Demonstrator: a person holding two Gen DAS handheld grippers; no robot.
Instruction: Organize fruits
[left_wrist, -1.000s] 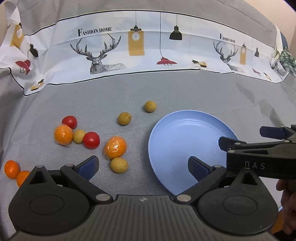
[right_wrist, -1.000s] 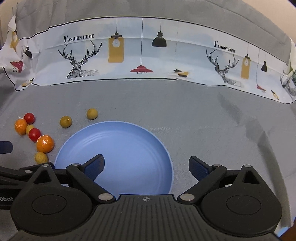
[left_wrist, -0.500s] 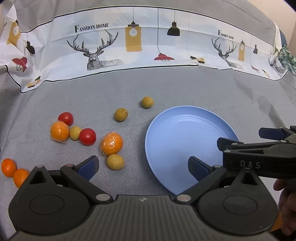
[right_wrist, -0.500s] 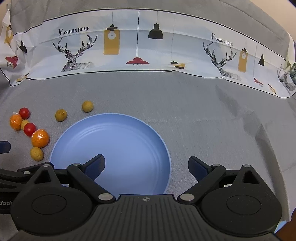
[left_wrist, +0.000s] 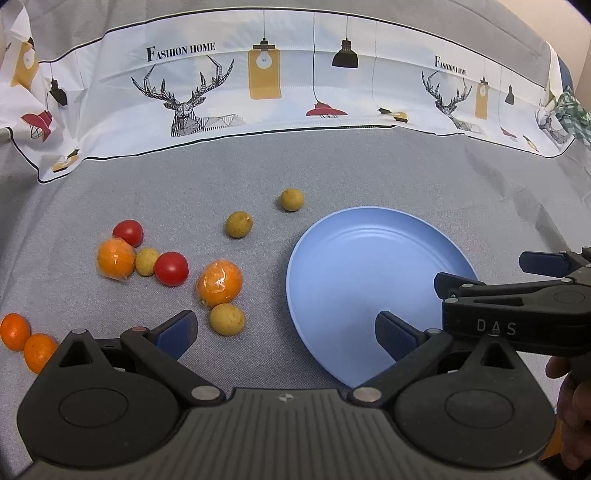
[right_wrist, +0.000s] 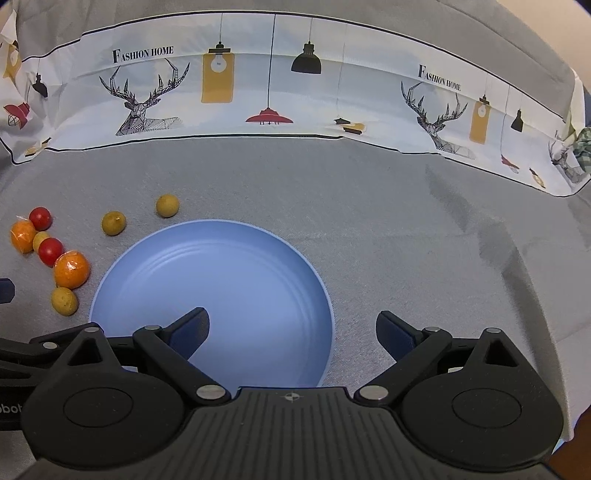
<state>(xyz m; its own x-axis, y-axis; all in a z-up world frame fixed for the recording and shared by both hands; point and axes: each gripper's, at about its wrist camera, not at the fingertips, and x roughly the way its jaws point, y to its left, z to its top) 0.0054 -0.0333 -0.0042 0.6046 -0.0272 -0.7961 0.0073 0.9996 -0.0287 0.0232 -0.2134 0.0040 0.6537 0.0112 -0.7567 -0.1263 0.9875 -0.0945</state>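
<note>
A: Nearest first: where do the fingers stand?

B: The left gripper (left_wrist: 283, 328) hangs with its fingers spread wide and nothing between them. The right gripper (right_wrist: 292, 329) is likewise agape and empty, over the near part of the blue plate (right_wrist: 295, 258).

A: And the fruit?

B: All on the grey table (left_wrist: 369, 177), left of the plate, none on it yet. The closest piece, a yellow-brown fruit (left_wrist: 226, 319), lies just ahead of the left finger (left_wrist: 176, 328), a little inside the gap. Touching it on the far side is a wrapped orange (left_wrist: 219, 283). It is round, so no long axis matters. The left gripper is plainly the nearer one; the right has the plate between it and the pile.

A: Farther out?

B: Two red tomatoes (left_wrist: 171, 268), another wrapped orange (left_wrist: 115, 257), more small yellow fruits (left_wrist: 239, 224), then the printed cloth (left_wrist: 295, 81) at the back.

A: Any change since a second ago?

B: The fruits sit slightly higher in the left view; both grippers have eased back or tilted a touch.
</note>
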